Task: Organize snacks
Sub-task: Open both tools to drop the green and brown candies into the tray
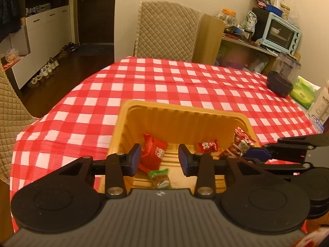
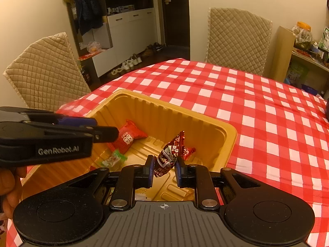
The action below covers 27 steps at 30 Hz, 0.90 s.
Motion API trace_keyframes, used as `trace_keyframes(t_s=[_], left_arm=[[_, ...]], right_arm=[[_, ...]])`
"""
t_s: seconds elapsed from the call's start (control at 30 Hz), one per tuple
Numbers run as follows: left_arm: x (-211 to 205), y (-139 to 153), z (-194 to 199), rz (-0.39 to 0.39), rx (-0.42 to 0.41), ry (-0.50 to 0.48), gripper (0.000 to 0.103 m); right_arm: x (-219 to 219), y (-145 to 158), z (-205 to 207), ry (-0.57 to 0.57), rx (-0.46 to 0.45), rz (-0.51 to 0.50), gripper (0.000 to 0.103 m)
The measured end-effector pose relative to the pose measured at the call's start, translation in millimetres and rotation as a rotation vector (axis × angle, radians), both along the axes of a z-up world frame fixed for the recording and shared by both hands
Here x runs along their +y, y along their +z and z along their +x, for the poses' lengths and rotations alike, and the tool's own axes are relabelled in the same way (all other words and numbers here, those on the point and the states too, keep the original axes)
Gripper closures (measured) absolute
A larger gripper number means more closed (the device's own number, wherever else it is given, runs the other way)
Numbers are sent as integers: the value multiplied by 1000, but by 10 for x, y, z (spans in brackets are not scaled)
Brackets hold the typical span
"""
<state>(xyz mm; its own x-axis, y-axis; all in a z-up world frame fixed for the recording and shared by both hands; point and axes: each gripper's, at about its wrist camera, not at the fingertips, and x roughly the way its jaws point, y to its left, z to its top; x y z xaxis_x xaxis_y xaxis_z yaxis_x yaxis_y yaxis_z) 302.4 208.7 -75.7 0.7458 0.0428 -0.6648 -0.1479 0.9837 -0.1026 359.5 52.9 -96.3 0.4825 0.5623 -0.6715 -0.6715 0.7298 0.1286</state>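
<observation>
Over the golden plastic tray (image 2: 224,132) on the red-checked bench (image 2: 257,111), the right hand-held gripper (image 2: 164,169) pinches a dark red wrapped candy (image 2: 168,156). At its left, the left hand-held gripper (image 1: 160,157) hangs with jaws apart and empty, above a red snack packet (image 1: 153,152) and a green-wrapped sweet (image 1: 159,177) lying inside.

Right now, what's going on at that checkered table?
A person is sorting wrapped snacks into a gold plastic tray on the red-and-white checkered tablecloth. The right gripper is shut on a dark red foil-wrapped candy above the tray. The left gripper is open and empty over the tray, where a red snack packet and a green-wrapped candy already lie.
</observation>
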Motion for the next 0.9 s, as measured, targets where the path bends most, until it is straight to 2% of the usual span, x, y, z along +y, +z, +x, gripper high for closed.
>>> trace_keyframes(t_s=[0.17, 0.9], left_arm=[[20, -1, -11, 31, 1, 18, 68], [10, -14, -17, 25, 10, 13, 68]], right_arm=[[40, 4, -32, 22, -3, -1, 82], [94, -3, -71, 40, -11, -5, 82]])
